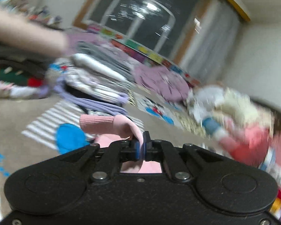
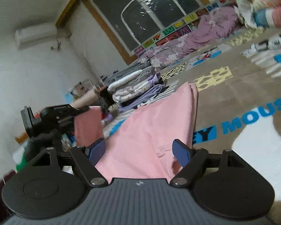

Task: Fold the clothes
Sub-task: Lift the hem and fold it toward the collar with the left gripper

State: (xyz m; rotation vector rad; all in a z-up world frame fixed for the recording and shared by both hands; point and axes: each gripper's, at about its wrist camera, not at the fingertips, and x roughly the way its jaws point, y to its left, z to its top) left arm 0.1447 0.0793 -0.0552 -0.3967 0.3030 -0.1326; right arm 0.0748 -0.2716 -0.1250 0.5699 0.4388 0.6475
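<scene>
Pink garment (image 2: pixel 149 131) pinched in left gripper (image 1: pixel 143 146) jaws, draped between right gripper (image 2: pixel 140 151) jaws spread wide.

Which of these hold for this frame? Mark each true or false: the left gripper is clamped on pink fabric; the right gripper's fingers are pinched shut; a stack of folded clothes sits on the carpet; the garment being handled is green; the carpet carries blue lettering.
1. The left gripper is clamped on the pink garment. True.
2. The right gripper is pinched shut. False: its jaws stand wide apart, with pink fabric lying between them.
3. A stack of folded clothes sits on the carpet. True.
4. The handled garment is green. False: it is pink.
5. The carpet carries blue lettering. True.
</scene>
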